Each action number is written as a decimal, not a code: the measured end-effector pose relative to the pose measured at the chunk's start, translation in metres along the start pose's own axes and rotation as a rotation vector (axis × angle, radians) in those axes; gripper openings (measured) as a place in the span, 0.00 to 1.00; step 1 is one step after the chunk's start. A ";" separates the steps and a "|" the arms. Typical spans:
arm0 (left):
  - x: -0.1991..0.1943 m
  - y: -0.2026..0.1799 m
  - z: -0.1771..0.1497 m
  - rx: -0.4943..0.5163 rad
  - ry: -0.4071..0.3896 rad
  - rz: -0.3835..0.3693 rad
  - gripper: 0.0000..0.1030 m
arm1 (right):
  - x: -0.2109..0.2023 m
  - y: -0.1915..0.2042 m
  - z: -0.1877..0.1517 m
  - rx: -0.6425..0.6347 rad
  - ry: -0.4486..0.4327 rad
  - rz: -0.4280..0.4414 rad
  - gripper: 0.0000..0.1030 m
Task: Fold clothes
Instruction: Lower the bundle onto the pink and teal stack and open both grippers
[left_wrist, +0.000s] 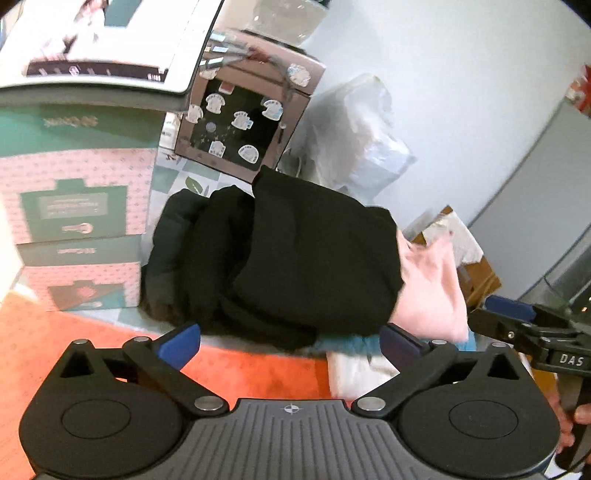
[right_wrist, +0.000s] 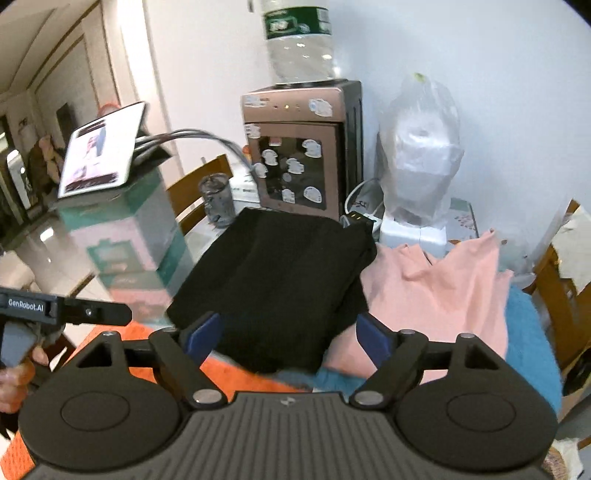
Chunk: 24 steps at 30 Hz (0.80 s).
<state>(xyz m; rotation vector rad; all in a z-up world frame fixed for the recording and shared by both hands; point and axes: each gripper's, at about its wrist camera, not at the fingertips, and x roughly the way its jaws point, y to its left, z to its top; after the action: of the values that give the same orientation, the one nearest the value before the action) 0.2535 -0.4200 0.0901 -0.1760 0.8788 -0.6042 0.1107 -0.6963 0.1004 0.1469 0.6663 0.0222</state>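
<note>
Far left: stacked pink-and-teal cardboard boxes (right_wrist: 122, 254) at the table's left edge, a white tablet (right_wrist: 101, 149) propped on top. They box in the left side, so there is little room to spread cloth that way.

Left gripper (left_wrist: 290, 341): jaws released, nothing between the blue pads; it hovers over the orange fuzzy mat (left_wrist: 229, 373) at the near edge, likely lining up on the nearest hem.

Centre: folded black garment (right_wrist: 273, 284) lies flat on the table, looks already folded. In the left wrist view it bunches into several thick layers, so it may be more than 1 piece; cannot tell.

Behind it: rose-gold water dispenser (right_wrist: 303, 147) with stickers and a bottle, close against the back edge of the cloth.

Right gripper (right_wrist: 290, 339): jaws also released and empty, over the black garment's near right corner.

Right: pink cloth garment (right_wrist: 436, 291), loose and rumpled on a blue fuzzy cloth (right_wrist: 528, 350), its left edge tucked under the black one. Probably next to fold. White plastic bag (right_wrist: 421, 155) stands behind it.
</note>
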 end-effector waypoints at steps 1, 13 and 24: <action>-0.009 -0.004 -0.006 0.012 0.000 0.010 1.00 | -0.009 0.006 -0.005 -0.007 -0.002 -0.003 0.92; -0.086 -0.041 -0.097 0.154 -0.019 0.149 1.00 | -0.092 0.051 -0.084 0.000 -0.004 -0.049 1.00; -0.063 -0.045 -0.204 0.219 0.054 0.267 1.00 | -0.086 0.041 -0.218 0.184 0.088 -0.089 1.00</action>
<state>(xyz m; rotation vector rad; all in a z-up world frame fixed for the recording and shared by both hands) 0.0476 -0.4012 0.0194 0.1542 0.8641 -0.4526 -0.0901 -0.6339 -0.0102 0.2946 0.7615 -0.1187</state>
